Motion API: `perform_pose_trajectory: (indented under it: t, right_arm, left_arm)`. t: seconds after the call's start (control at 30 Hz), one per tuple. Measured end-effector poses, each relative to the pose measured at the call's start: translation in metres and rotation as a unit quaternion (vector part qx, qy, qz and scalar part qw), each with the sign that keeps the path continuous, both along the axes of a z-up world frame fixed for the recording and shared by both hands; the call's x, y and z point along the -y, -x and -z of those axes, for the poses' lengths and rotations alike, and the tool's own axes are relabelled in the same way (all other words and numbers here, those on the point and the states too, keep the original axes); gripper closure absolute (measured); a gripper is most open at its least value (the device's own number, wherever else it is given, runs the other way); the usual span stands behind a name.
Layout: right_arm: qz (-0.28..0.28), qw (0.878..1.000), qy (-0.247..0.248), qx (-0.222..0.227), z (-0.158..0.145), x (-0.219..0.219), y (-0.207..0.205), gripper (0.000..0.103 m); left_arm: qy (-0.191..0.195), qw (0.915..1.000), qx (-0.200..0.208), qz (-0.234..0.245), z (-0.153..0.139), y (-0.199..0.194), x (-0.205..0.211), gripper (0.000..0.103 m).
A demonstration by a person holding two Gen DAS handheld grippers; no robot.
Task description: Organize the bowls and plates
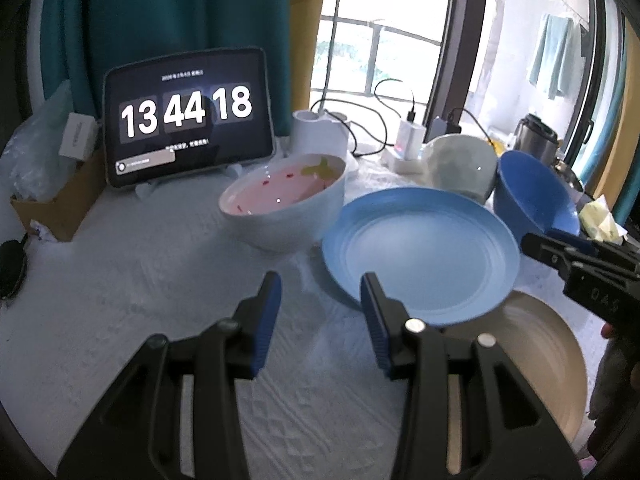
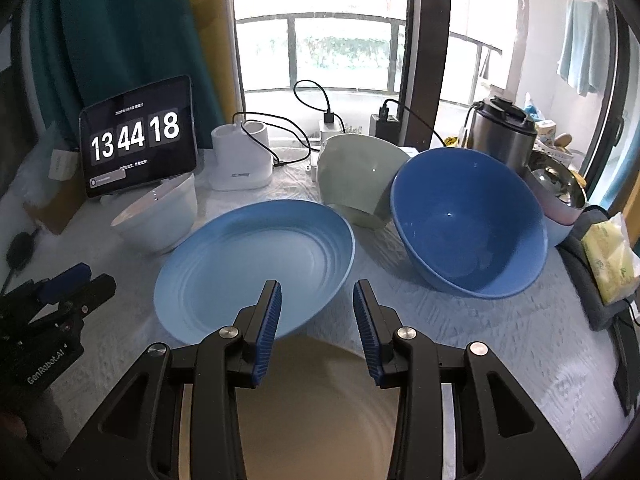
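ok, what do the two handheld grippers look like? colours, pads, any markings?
Both match: black plastic linkage frames with silver pivot pins and two fingers faced with ribbed blue pads. The left gripper carries white "GenRobot.AI" lettering on its body, readable in the right wrist view. The right gripper shows partial white lettering in the left wrist view. No cables visible.

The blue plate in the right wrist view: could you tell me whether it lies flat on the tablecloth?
No, the blue plate is tilted, with its near edge propped on the rim of the beige plate.
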State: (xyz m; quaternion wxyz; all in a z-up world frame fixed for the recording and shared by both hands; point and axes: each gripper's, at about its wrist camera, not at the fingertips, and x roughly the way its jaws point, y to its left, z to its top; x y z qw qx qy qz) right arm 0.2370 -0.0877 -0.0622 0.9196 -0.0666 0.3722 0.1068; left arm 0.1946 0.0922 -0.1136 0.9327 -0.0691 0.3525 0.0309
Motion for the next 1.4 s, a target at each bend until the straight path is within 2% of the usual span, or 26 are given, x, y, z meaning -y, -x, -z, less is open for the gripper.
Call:
perform_pose_trajectory:
  t: [0.2, 0.33, 0.5, 0.87, 1.03, 1.3, 1.4]
  right_arm:
    - [-0.002, 1.000, 0.003, -0.003, 0.005, -0.004, -0.014, 0.063]
    - [-0.001, 1.000, 0.001, -0.007, 0.009, -0.005, -0.023, 0.063]
    - [-0.002, 1.000, -0.003, -0.015, 0.014, -0.006, -0.032, 0.063]
    - [-0.006, 1.000, -0.005, -0.024, 0.023, -0.013, -0.046, 0.061]
    - [0.016, 1.000, -0.010, -0.007, 0.019, -0.004, -0.045, 0.061]
    - [0.024, 0.997, -0.012, -0.067, 0.037, -0.002, -0.055, 0.061]
    - [0.018, 0.998, 0.001, -0.066, 0.038, -0.008, -0.052, 0.065]
  left_arm:
    - [0.004, 0.9998, -0.019, -0.001, 0.012, -0.016, -0.004, 0.060]
    - [0.028, 0.9991, -0.031, -0.003, 0.017, -0.025, -0.009, 0.060]
    - [0.037, 0.9981, -0.049, -0.004, 0.027, -0.032, -0.011, 0.060]
    - [0.060, 0.9966, -0.056, -0.003, 0.034, -0.044, -0.011, 0.059]
    - [0.065, 0.9958, -0.063, 0.005, 0.038, -0.051, -0.007, 0.059]
    - [0.068, 0.9947, -0.071, 0.031, 0.043, -0.060, 0.004, 0.059]
    - [0.065, 0.9950, -0.066, 0.038, 0.042, -0.059, 0.010, 0.060]
